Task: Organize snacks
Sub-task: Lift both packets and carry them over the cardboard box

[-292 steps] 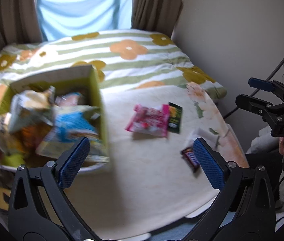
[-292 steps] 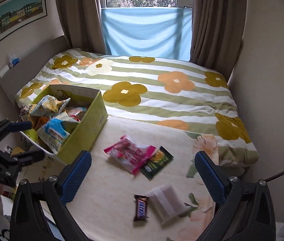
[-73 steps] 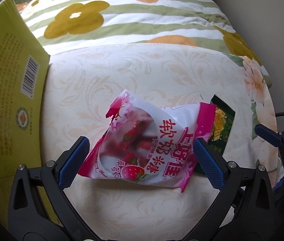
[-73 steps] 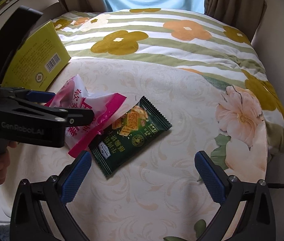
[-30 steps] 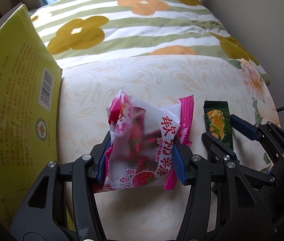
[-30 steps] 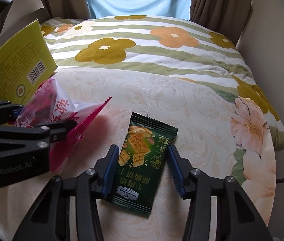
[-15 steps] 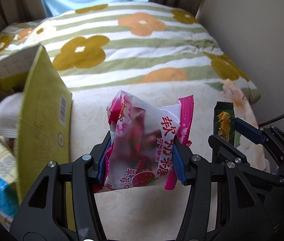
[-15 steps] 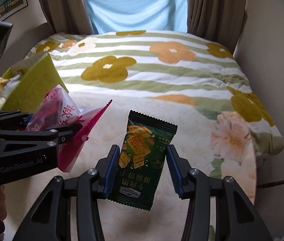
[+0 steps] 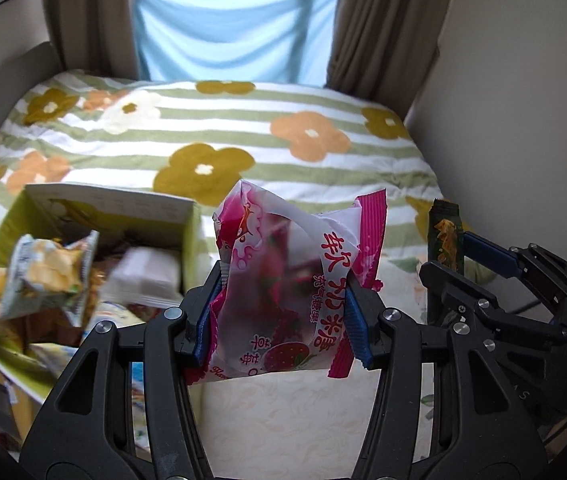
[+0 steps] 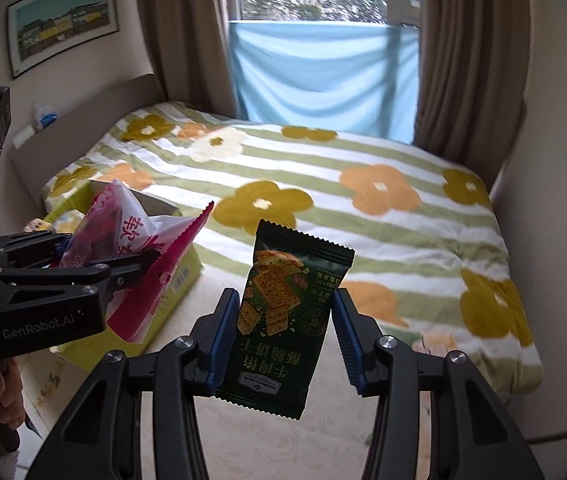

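Note:
My left gripper (image 9: 281,322) is shut on a pink and white candy bag (image 9: 291,292) and holds it in the air just right of the yellow-green snack box (image 9: 191,236). The box holds several snack packs. My right gripper (image 10: 285,334) is shut on a dark green cracker packet (image 10: 283,320), lifted above the bed. In the right wrist view the left gripper (image 10: 83,268) with the candy bag (image 10: 139,240) is at the left, over the box (image 10: 171,292). In the left wrist view the right gripper (image 9: 467,264) holds the green packet (image 9: 445,240) at the right.
A cream mat (image 9: 303,420) covers the near part of the bed, a striped flower blanket (image 10: 323,184) the far part. A wall (image 9: 523,120) bounds the bed on the right, a headboard (image 10: 83,120) on the left. Curtains and a window stand behind.
Both grippers have risen off the mat with their packets. The left one has moved toward the box, whose inside now shows.

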Tool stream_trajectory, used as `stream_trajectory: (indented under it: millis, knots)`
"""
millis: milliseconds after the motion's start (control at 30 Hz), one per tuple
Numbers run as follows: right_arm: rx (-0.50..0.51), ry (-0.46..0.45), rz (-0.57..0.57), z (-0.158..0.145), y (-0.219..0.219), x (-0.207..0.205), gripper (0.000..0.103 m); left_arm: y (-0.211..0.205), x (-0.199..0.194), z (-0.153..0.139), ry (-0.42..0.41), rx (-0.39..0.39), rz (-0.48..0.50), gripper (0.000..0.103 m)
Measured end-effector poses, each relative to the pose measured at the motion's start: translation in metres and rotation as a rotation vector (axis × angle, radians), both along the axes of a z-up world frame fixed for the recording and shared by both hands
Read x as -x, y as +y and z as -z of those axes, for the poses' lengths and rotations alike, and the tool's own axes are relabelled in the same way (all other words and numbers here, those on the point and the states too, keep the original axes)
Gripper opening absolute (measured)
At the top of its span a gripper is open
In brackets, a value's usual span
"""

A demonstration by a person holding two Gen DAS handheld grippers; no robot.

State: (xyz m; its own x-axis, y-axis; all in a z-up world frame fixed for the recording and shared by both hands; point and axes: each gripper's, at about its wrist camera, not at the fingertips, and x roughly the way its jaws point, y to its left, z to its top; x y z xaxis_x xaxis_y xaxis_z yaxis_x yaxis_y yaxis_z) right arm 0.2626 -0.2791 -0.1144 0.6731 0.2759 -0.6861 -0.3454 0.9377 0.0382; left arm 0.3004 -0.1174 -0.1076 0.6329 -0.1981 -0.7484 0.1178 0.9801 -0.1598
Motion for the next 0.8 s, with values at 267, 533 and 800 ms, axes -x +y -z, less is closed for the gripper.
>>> stream_trajectory:
  millis: [267,533,800]
  knots:
    - [-0.033,-0.048,-0.115,-0.04,0.07,-0.005,0.044,0.096,0.006,-0.039,-0.052,-0.001,-0.091,0.049]
    - [-0.085,-0.008,-0.141,-0.038,0.158,-0.02,0.044,0.206,-0.013,-0.037,-0.013,-0.033,-0.129,0.05]
    - [-0.094,0.041,-0.073,-0.018,0.21,-0.037,0.044,0.255,-0.061,-0.007,0.071,-0.022,-0.041,0.05]
